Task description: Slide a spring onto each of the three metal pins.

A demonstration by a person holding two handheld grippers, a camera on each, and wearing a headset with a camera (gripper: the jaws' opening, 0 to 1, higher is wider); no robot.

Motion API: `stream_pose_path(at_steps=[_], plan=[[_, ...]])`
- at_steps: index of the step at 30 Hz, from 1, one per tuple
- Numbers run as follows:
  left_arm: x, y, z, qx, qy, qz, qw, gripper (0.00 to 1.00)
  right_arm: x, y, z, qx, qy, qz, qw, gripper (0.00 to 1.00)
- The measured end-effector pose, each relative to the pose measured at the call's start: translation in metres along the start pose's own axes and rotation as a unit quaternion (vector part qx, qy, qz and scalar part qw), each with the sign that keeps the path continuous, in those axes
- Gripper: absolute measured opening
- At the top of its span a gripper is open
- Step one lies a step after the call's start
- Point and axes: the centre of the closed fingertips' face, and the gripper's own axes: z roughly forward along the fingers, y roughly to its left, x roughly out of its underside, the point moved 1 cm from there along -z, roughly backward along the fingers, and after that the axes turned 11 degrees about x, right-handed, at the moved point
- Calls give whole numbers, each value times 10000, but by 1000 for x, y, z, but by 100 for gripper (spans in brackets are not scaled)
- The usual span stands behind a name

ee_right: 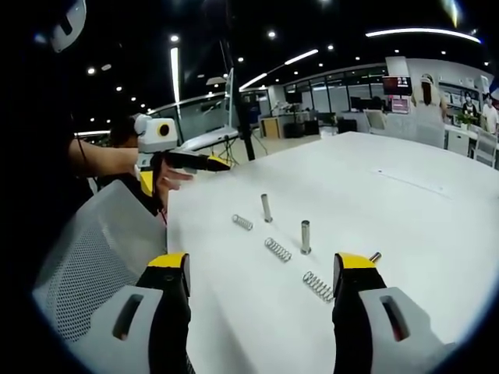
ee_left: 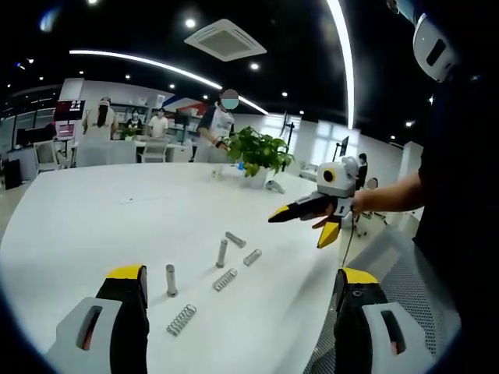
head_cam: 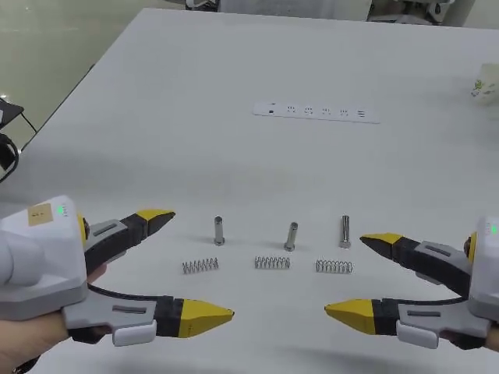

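Nothing is threaded yet: three pins stand in a row on the table (head_cam: 234, 156), the left pin (head_cam: 219, 231), middle pin (head_cam: 291, 236) and right pin (head_cam: 345, 231), each with a loose spring lying just near of it, the left spring (head_cam: 200, 266), middle spring (head_cam: 272, 262) and right spring (head_cam: 334, 266). The first pick probably goes best with a light pinch across the coils towards one end of a spring. That leaves the other end free to meet the pin's tip, and a hard squeeze would likely crush the coils or flick the spring away. The spare gripper could steady the pin by its base so that it does not topple as the spring is lined up and slid down. The left gripper (head_cam: 203, 263) hovers at the left end of the row with its jaws spread wide, holding and touching nothing. The right gripper (head_cam: 344, 274) hovers at the right end, equally wide and empty.
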Motion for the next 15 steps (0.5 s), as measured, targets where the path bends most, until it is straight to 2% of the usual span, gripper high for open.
stream_pose_path(at_steps=[10,13,15], plan=[[1,1,1,-36,-31,-34,10000,98,2,1,2,-43,88,-44,9999,74],[2,0,1,-36,-27,-58,10000,98,-1,-7,5,-35,136,-15,9999,71],[3,0,0,-54,-17,-29,10000,98,-2,-16,7,-29,190,40,9998,66]])
